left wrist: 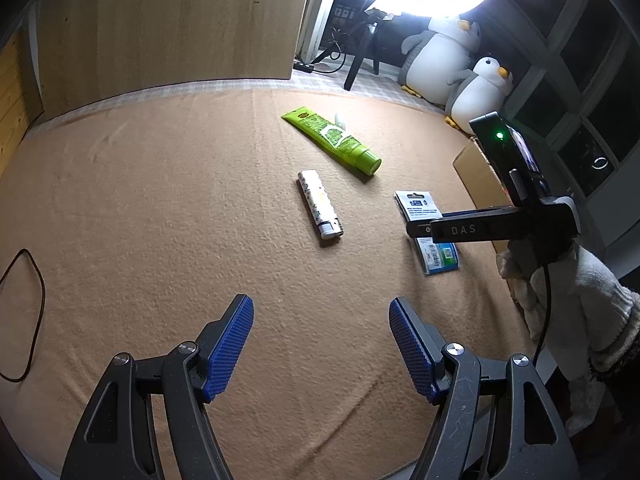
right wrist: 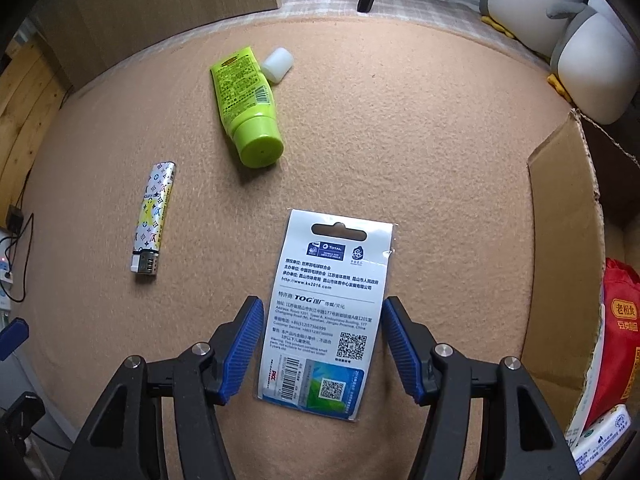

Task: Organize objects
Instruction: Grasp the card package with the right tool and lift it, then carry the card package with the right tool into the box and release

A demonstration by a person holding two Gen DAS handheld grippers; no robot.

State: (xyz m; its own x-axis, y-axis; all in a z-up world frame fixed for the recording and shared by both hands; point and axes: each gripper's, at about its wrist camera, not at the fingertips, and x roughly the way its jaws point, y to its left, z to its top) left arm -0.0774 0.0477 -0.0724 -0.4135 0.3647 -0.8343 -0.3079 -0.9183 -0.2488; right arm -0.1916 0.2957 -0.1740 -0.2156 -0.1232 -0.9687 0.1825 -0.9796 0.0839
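Observation:
A flat white-and-blue packaged card (right wrist: 324, 316) lies on the tan cloth. My right gripper (right wrist: 322, 312) is open, low over the card, with one blue pad on each side of it, not closed on it. In the left wrist view the card (left wrist: 424, 232) shows partly hidden under the right gripper's body. A patterned lighter (left wrist: 320, 209) (right wrist: 154, 220) lies to the card's left. A green tube (left wrist: 334, 140) (right wrist: 246, 108) lies farther back with a small white cap (right wrist: 277, 64) beside it. My left gripper (left wrist: 321, 312) is open and empty, held above the cloth.
An open cardboard box (right wrist: 568, 248) stands at the right edge, with a red packet (right wrist: 618, 328) and other packs inside. A wooden board (left wrist: 168, 20) stands at the back left. Two plush penguins (left wrist: 460, 64), a ring light and a tripod are behind. A dark cord (left wrist: 28, 312) lies at left.

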